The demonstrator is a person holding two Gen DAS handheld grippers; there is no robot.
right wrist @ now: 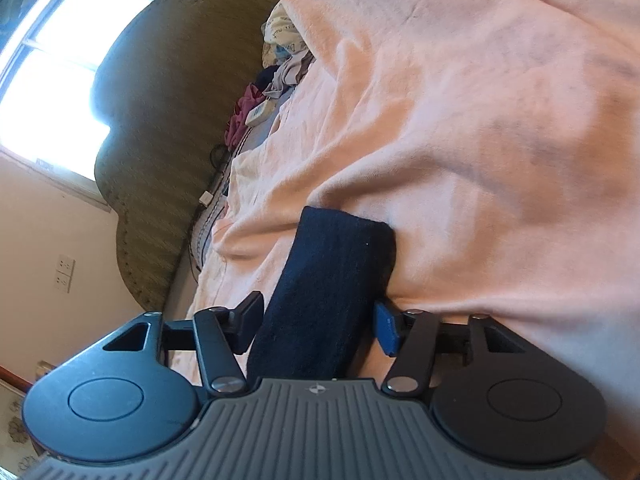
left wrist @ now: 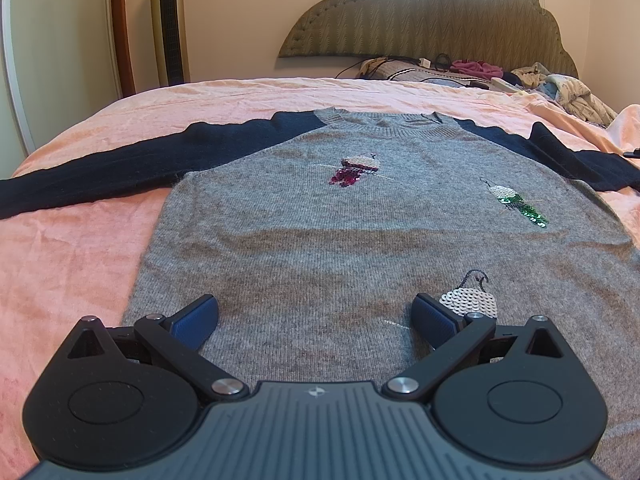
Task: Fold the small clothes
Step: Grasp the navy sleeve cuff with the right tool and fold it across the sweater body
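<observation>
A grey knit sweater [left wrist: 340, 216] with navy sleeves and sequin patches lies flat, front up, on the pink bed sheet [left wrist: 80, 248]; both sleeves are spread out sideways. My left gripper [left wrist: 316, 316] is open and empty, low over the sweater's bottom hem. In the right wrist view, rolled on its side, my right gripper [right wrist: 318, 322] is open, with its fingers on either side of the end of a navy sleeve [right wrist: 332, 280] that lies on the sheet [right wrist: 480, 120]. The jaws are not closed on the sleeve.
A padded green headboard [left wrist: 432, 12] stands at the far end. Loose clothes, cables and a remote [left wrist: 500, 72] lie piled near it. A tower fan [left wrist: 168, 24] and a wardrobe stand at the far left. A window [right wrist: 52, 72] is above the headboard.
</observation>
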